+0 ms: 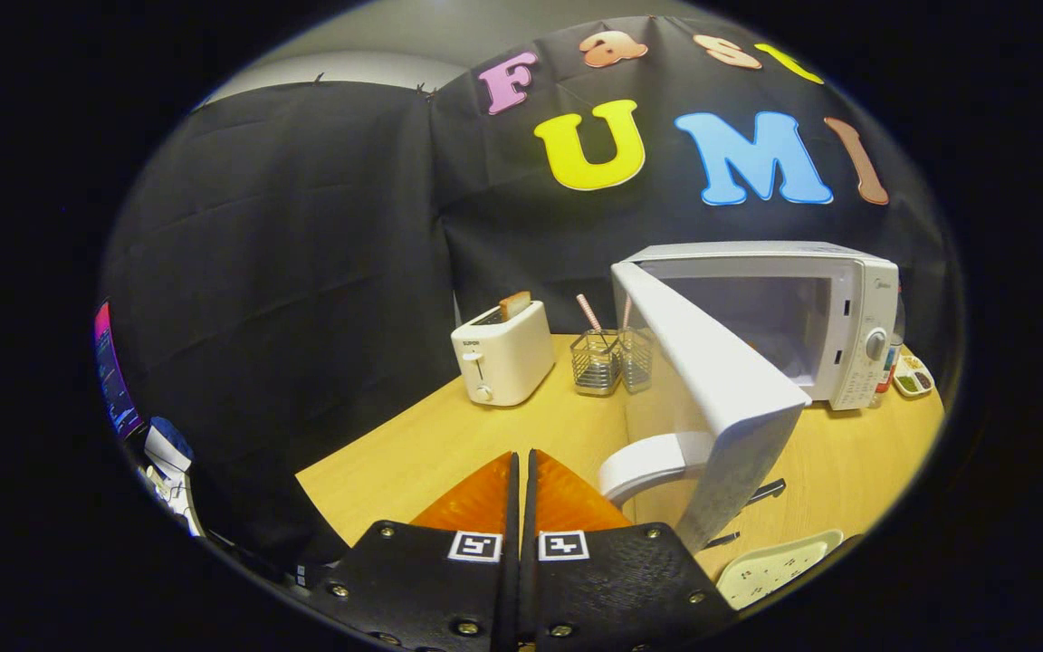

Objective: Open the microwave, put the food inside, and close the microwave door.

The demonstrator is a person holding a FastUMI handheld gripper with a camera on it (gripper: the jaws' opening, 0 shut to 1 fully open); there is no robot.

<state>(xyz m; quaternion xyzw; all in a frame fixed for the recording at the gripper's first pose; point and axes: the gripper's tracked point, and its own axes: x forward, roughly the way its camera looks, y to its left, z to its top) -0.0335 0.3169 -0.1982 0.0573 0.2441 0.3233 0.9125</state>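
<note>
A white microwave (847, 317) stands on the wooden table (449, 444), ahead and to the right of my fingers. Its door (721, 398) is swung wide open toward me, with the handle (648, 462) on its near edge close to my right finger. The cavity (757, 326) looks bare inside, its floor partly hidden by the door. My gripper (521, 471) is shut, fingers pressed together with nothing between them, just left of the door handle. I cannot make out the food.
A white toaster (503, 353) with a slice of bread in it stands beyond my fingers. Two wire holders (612, 360) with sticks sit beside the microwave door. A small tray (913, 376) lies right of the microwave. A white plate (775, 566) and dark utensils (757, 507) lie under the door.
</note>
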